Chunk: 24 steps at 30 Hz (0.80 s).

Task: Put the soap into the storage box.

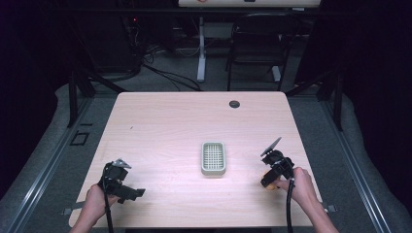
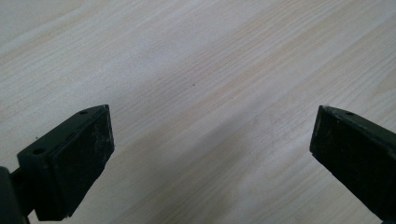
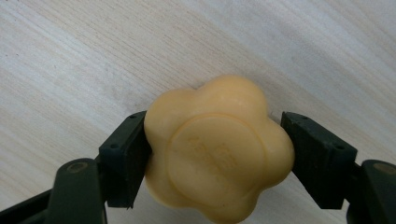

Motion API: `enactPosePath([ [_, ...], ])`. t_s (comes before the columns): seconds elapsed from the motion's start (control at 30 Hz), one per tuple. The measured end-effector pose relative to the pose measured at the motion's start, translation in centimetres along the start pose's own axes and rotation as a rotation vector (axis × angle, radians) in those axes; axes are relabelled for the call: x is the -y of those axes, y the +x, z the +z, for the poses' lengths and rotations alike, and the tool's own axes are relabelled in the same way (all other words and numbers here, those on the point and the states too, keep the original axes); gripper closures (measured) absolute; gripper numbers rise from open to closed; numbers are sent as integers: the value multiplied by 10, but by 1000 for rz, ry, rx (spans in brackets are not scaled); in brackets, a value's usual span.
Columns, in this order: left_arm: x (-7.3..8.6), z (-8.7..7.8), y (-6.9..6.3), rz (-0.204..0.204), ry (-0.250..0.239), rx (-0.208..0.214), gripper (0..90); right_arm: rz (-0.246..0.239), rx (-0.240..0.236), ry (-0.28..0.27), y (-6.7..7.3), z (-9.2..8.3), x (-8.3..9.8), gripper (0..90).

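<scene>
We've got the flower-shaped yellow soap (image 3: pixel 218 148) pinched in the right gripper (image 1: pixel 273 171) fingers just above the surface, left gripper (image 1: pixel 118 180) fingers spread w/ nothing between; next move prob. lift & carry to the soap dish (image 1: pixel 213 158).

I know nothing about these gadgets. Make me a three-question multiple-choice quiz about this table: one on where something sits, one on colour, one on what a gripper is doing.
1. Where is the soap dish?
A. near the table's middle
B. at the far left corner
C. on the floor

2. What colour is the flower-shaped soap?
A. blue
B. yellow
C. black

3. What state is the left gripper in?
A. shut on the soap
B. shut on the dish
C. open, holding nothing

Answers: 1 A, the high view shows it between the two hands. 2 B, the right gripper view shows it yellow, clamped between the jaws. 3 C, its jaws stand wide apart over bare wood.
</scene>
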<state>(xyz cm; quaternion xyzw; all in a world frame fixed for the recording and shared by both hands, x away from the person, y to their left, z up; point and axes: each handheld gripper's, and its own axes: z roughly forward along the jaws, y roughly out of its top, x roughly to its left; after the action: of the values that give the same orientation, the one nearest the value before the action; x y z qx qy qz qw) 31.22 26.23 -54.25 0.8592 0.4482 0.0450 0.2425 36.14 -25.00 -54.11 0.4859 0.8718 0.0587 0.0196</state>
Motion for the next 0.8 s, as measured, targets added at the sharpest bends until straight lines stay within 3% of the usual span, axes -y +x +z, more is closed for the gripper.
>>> enactPosePath([
  [0.07,0,0,0,0,0,1,0,-14,4,18,-1,-1,-1,266],
  [0.13,0,0,0,1,0,1,0,21,-6,-27,1,2,1,266],
  [0.2,0,0,0,2,1,1,0,-11,0,13,-1,-2,0,266],
  [0.27,0,0,0,2,1,0,0,-12,-1,12,-2,-5,0,266],
  [0.3,0,0,0,2,1,0,0,-6,1,-1,-2,-5,0,266],
  [0.33,0,0,0,2,0,1,0,36,-17,-56,0,-2,3,266],
  [0.37,0,0,0,2,0,1,0,36,-17,-56,0,-2,3,266],
  [0.4,0,0,0,2,-1,0,0,-8,-1,0,-2,-9,0,266],
  [0.43,0,0,0,2,-1,0,0,-21,1,13,-3,-11,0,266],
  [0.53,0,0,0,1,-2,0,0,0,-11,-23,-1,-11,1,266],
  [0.7,0,0,0,-1,-1,0,0,-14,1,-12,0,-13,0,266],
  [0.73,0,0,0,0,-2,0,0,14,-11,-50,1,-11,2,266],
  [0.8,0,0,0,1,-1,-1,0,-20,-1,-13,0,-15,0,266],
])
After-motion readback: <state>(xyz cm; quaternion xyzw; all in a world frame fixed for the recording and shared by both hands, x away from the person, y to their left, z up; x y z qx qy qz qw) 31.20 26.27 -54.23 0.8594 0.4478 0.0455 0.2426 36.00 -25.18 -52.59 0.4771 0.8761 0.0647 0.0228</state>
